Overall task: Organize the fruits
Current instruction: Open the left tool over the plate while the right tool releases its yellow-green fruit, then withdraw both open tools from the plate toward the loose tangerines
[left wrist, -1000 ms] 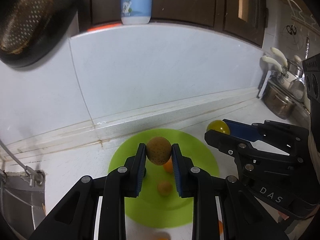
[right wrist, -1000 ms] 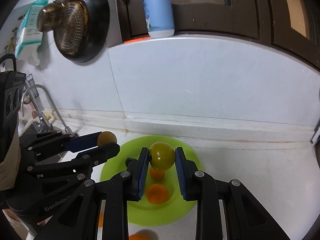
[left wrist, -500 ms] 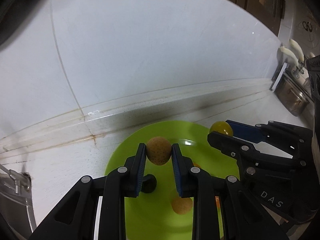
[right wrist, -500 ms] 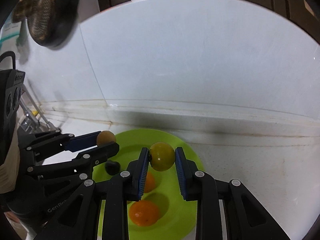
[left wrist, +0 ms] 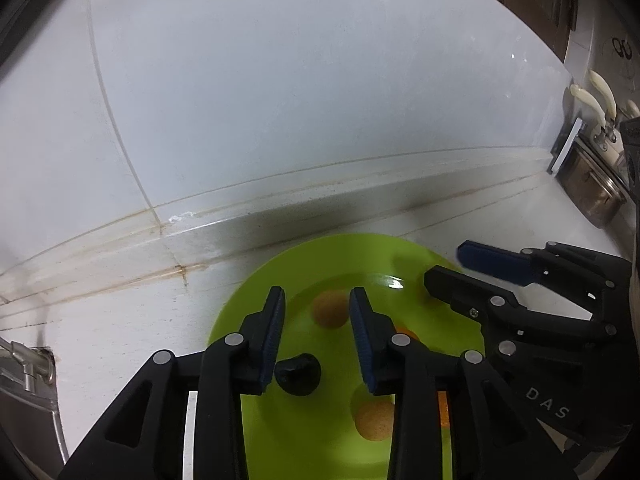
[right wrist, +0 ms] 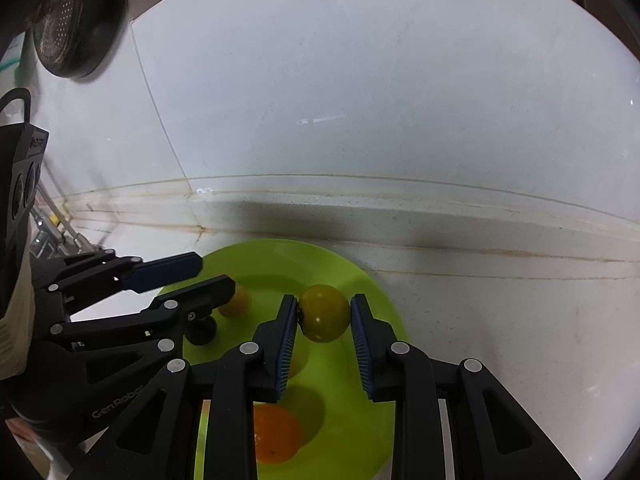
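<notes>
A lime-green plate (left wrist: 280,272) lies on the white counter against the wall; it also shows in the right wrist view (right wrist: 272,256). My left gripper (left wrist: 317,308) is open above it, and a brown round fruit (left wrist: 330,309) lies on the plate between the fingers. A dark fruit (left wrist: 298,374) and another brown fruit (left wrist: 374,420) lie nearer. My right gripper (right wrist: 323,314) is open, with a yellow-green fruit (right wrist: 324,318) between its pads, touching the left pad. An orange fruit (right wrist: 276,434) lies on the plate below.
A white tiled wall (left wrist: 280,100) rises just behind the plate. A steel pot (left wrist: 592,192) stands at the far right of the counter. A sink edge (left wrist: 24,368) is at the left. A dark strainer (right wrist: 76,20) hangs on the wall.
Both grippers have come down over the plate and opened. The brown fruit has left my left gripper and lies on the plate. The right fingers have spread from the yellow-green fruit.
</notes>
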The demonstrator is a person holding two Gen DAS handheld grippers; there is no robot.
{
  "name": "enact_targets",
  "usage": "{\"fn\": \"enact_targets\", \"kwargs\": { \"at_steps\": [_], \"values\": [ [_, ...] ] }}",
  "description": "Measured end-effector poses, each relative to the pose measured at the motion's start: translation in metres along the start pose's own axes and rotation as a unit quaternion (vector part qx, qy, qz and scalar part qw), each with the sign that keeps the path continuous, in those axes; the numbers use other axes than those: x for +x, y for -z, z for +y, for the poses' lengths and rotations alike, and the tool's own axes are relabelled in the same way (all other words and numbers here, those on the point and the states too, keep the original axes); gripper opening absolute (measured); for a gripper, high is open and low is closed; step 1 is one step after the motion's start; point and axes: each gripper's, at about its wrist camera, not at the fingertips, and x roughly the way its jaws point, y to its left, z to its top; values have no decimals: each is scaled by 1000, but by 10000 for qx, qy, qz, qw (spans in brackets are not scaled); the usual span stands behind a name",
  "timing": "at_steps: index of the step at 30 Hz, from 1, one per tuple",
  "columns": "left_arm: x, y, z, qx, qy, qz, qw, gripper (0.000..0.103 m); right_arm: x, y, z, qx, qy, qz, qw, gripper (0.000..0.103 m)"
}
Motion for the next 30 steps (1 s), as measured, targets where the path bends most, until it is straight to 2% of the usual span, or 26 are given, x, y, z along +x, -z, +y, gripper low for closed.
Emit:
{"fn": "enact_targets", "kwargs": {
  "at_steps": [2,6,9,12,17,21,25,30],
  "values": [
    [-7,0,0,4,-92,-56,9999,33,-5,-1,0,8,35,-71,10000,37],
    [-30,2,-1,-48,-136,-268,9995,41,-23,-1,2,-8,89,-213,9997,37],
    [-53,5,-4,-36,-161,-449,9989,42,-42,-1,4,1,127,-357,9993,38],
    [-76,10,-8,-67,-147,-620,9979,48,-65,1,7,14,160,-542,9984,46],
    [-114,24,-13,-167,-103,-878,9959,55,-104,13,13,-44,200,-800,9966,47],
    [-140,35,-19,-155,-129,-1044,9943,59,-130,23,15,7,221,-976,9950,55],
    [-162,48,-25,-127,-174,-1159,9930,64,-154,35,22,-76,288,-1137,9931,55],
    [-182,66,-29,-77,-224,-1212,9923,67,-179,52,31,-198,331,-1287,9909,61]
  ]
}}
